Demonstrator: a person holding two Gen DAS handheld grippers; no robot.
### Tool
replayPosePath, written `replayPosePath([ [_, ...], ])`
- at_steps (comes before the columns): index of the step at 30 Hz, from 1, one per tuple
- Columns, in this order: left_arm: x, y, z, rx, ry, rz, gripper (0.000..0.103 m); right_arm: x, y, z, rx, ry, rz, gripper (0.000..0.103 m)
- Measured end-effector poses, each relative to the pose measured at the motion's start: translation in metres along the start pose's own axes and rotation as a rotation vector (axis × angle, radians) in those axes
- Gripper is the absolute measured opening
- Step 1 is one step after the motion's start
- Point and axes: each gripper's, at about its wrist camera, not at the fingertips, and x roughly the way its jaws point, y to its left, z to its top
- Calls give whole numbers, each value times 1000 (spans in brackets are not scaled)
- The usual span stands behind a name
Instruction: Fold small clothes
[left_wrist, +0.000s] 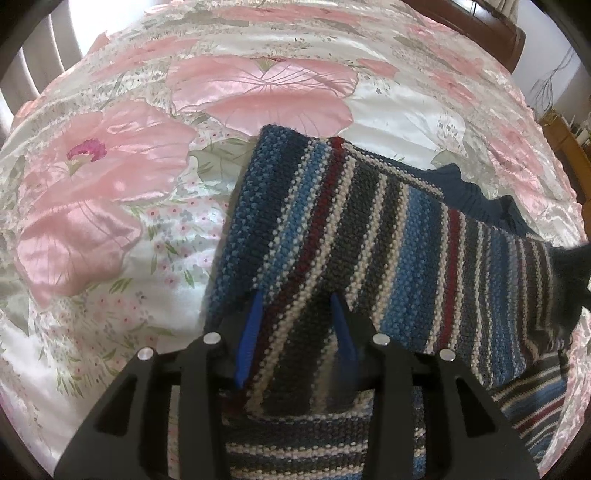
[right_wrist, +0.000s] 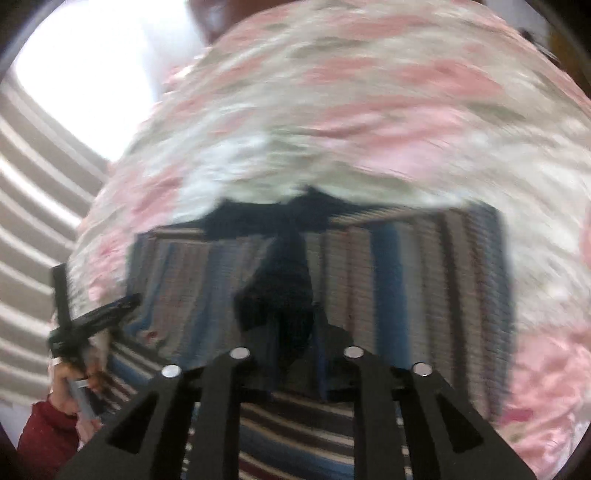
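A striped sweater (left_wrist: 369, 236) is lying mid-bed on a pink floral bedspread (left_wrist: 110, 206); the left gripper (left_wrist: 295, 314) is pinching its knit; the right gripper (right_wrist: 295, 325) is blurred, grip unclear; curtains (right_wrist: 33, 206) are hanging beyond the bed's left edge.

One striped sweater (left_wrist: 369, 236) lies on one floral bedspread (left_wrist: 110, 184). Two grippers show: left (left_wrist: 295, 299), right (right_wrist: 295, 314). One hand (right_wrist: 70, 391).

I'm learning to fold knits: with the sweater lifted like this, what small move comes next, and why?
Probably carry the striped sweater forward and lay it over its lower layer: the left claw grips a raised fold above the floral bedspread. The right view is blurred.
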Motion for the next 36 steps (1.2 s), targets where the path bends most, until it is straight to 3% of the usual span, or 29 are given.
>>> replayPosePath([
  [1,0,0,0,3,-2,4,39,-2,-17,-4,22,4,-25,22],
  [3,-2,-1,-1,9,-8,10,39,-3,-39,-10,68,12,-45,35],
  [6,-9,-5,-3,19,-27,28,39,-3,-59,-19,103,15,-5,40],
  [10,-23,-14,-10,29,-68,37,42,4,-57,-25,114,21,100,57],
  [17,-19,-27,-22,82,-56,28,50,38,-46,-20,146,72,142,65],
  [18,-16,-28,-22,91,-53,34,51,41,-45,-18,146,72,142,64],
  [20,-12,-29,-23,100,-53,38,53,48,-42,-11,142,78,130,42],
  [21,-12,-30,-24,99,-54,39,54,51,-42,-8,143,92,108,22],
  [22,-13,-31,-24,96,-55,36,54,52,-43,-6,144,96,101,14],
  [24,-18,-31,-23,87,-61,20,54,47,-41,-4,120,83,114,9],
  [29,-30,-40,-25,96,-81,-62,58,14,-37,4,44,-41,73,9],
  [34,-11,-47,-31,115,-35,-31,58,41,-47,2,59,39,-18,14],
  [36,-8,-46,-32,119,-37,-28,59,47,-52,-4,67,46,-15,15],
])
